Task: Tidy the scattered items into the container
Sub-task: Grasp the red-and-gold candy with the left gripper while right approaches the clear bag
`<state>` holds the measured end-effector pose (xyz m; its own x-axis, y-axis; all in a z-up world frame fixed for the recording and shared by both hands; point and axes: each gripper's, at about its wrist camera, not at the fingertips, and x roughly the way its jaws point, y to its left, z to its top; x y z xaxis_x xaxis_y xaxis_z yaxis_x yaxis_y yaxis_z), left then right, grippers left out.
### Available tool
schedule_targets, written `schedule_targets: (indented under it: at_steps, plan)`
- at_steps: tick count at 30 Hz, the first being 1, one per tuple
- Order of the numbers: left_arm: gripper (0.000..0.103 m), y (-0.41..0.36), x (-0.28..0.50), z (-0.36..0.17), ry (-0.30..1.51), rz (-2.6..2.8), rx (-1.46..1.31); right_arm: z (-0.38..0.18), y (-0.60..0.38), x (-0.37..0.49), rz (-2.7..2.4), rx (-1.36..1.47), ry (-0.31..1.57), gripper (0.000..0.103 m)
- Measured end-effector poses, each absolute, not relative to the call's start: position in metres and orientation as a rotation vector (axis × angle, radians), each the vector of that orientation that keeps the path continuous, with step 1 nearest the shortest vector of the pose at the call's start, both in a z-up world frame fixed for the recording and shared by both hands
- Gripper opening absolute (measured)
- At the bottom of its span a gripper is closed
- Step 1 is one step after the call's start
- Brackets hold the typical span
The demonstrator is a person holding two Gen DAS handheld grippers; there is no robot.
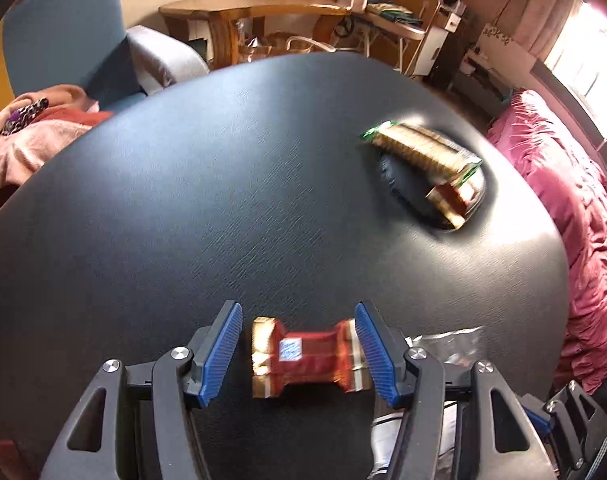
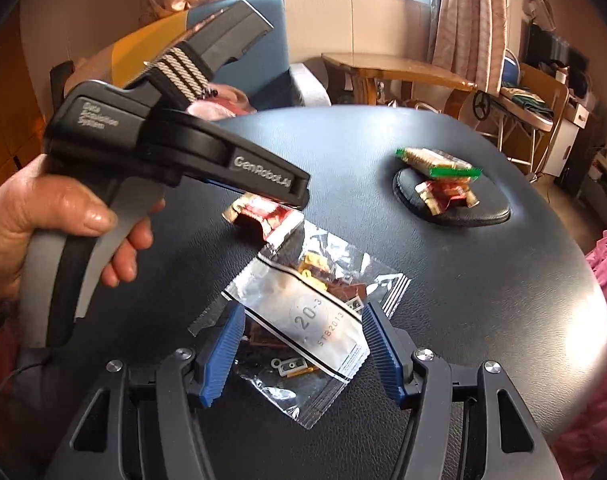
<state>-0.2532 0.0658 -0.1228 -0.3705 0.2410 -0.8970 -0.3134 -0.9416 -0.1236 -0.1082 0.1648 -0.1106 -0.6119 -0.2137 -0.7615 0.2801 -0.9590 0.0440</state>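
A red and gold snack packet (image 1: 309, 356) lies on the black table between the blue pads of my open left gripper (image 1: 299, 354); the right pad touches its end, the left pad stands apart. It also shows in the right wrist view (image 2: 265, 220) under the left gripper body. A clear bag of small bricks (image 2: 311, 320) lies between the open fingers of my right gripper (image 2: 303, 354), untouched. A shallow black dish (image 1: 407, 190) at the far right holds a green-edged cracker pack (image 1: 421, 150) and another red and gold packet (image 1: 451, 200). The dish shows in the right wrist view (image 2: 491, 214) too.
The round black table (image 1: 223, 200) drops off to a pink bedspread (image 1: 567, 216) on the right. A blue armchair (image 1: 67, 36) and a pink cloth (image 1: 35, 136) lie beyond its left edge. A wooden table (image 1: 247, 8) stands behind.
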Motion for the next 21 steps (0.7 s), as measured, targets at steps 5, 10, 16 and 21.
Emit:
schedule_targets:
  at_steps: [5, 10, 16, 21]
  plan:
    - [0.059, 0.06, -0.233, -0.127, 0.223, 2.394, -1.514, -0.121, 0.163, -0.107, -2.551, 1.267, 0.119, 0.068]
    - [0.061, 0.038, -0.212, -0.125, 0.189, 2.447, -1.541, -0.125, 0.165, -0.098, -2.474, 1.316, 0.067, 0.069]
    - [0.061, -0.006, -0.171, -0.125, 0.033, 2.545, -1.601, -0.119, 0.168, -0.074, -2.457, 1.306, 0.072, 0.068]
    - [0.062, -0.049, -0.13, -0.111, -0.225, 2.614, -1.566, -0.111, 0.201, -0.068, -2.531, 1.313, -0.179, 0.082]
